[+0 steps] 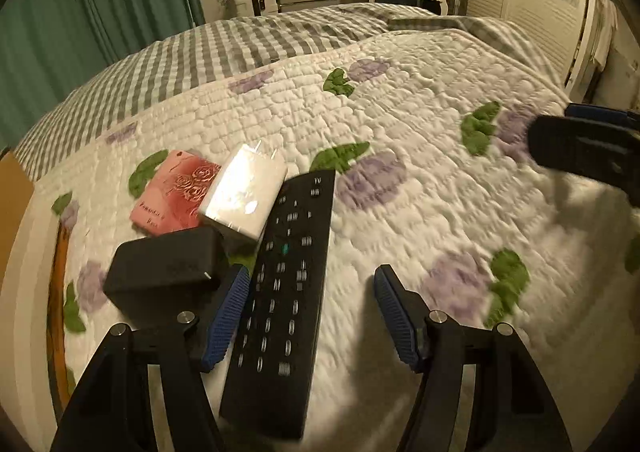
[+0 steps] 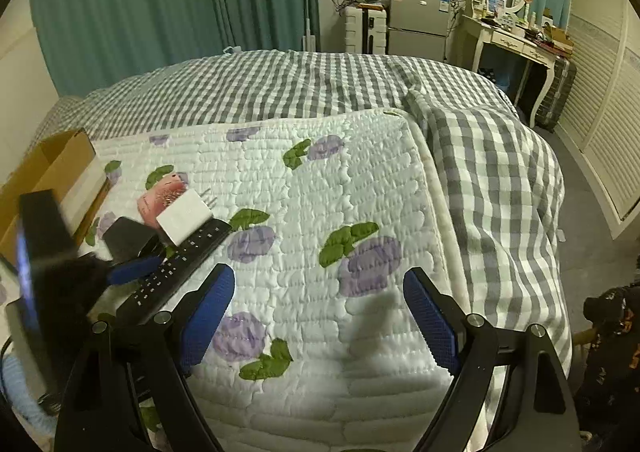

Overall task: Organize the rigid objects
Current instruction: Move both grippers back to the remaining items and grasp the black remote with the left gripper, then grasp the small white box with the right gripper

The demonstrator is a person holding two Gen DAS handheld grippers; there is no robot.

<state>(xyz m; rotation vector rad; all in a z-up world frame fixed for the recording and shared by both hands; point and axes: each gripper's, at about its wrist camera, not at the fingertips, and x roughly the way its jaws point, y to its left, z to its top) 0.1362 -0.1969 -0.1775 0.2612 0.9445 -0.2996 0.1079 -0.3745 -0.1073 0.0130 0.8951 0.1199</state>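
Note:
A long black remote control [image 1: 286, 284] lies on the quilted bedspread [image 1: 400, 172], between my left gripper's [image 1: 312, 316] open fingers, closest to the left finger [image 1: 224, 316]. A black box [image 1: 164, 268], a white tissue pack [image 1: 244, 194] and a pink rose-print box [image 1: 176, 190] lie just beyond, touching one another. In the right wrist view the same remote [image 2: 176, 268], black box [image 2: 128, 238], tissue pack [image 2: 184, 216] and pink box [image 2: 154, 198] sit at the left. My right gripper [image 2: 320, 320] is open and empty over the quilt [image 2: 340, 212].
An open cardboard box [image 2: 52, 168] stands at the bed's left edge. A grey checked blanket [image 2: 500, 172] covers the far and right side of the bed. A fridge [image 2: 420, 20], dressing table [image 2: 508, 40] and green curtains [image 2: 140, 4] stand beyond.

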